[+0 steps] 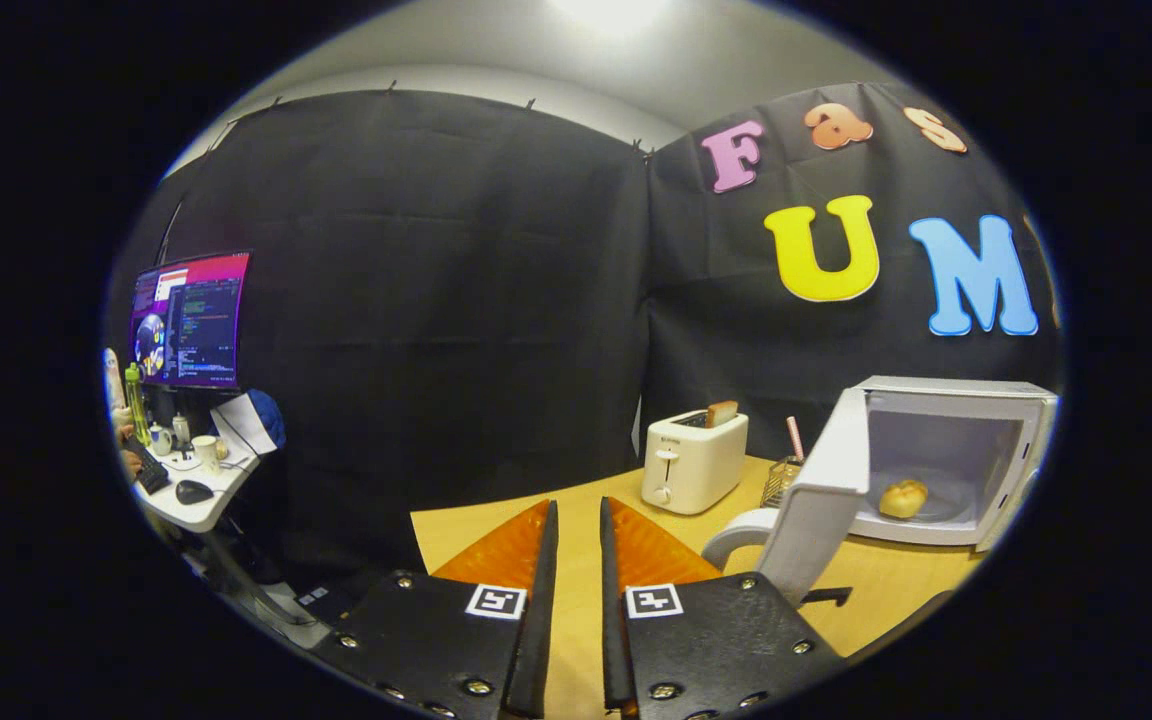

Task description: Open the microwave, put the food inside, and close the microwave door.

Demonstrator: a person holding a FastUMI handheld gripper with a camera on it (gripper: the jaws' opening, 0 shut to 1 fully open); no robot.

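While the tongs (579,515) hang over the near left part of the desk (896,590), their two fingers stand a narrow gap apart with nothing held between them. The microwave (946,455) sits toward the far right corner of the desk, well beyond the fingers and to their right. Its door (821,500) is swung open toward the tongs. The bread roll (903,498) lies inside on the turntable, well apart from the fingers. A toaster (693,460) with a slice of toast (722,413) in its slot stands near the far edge, just left of the door.
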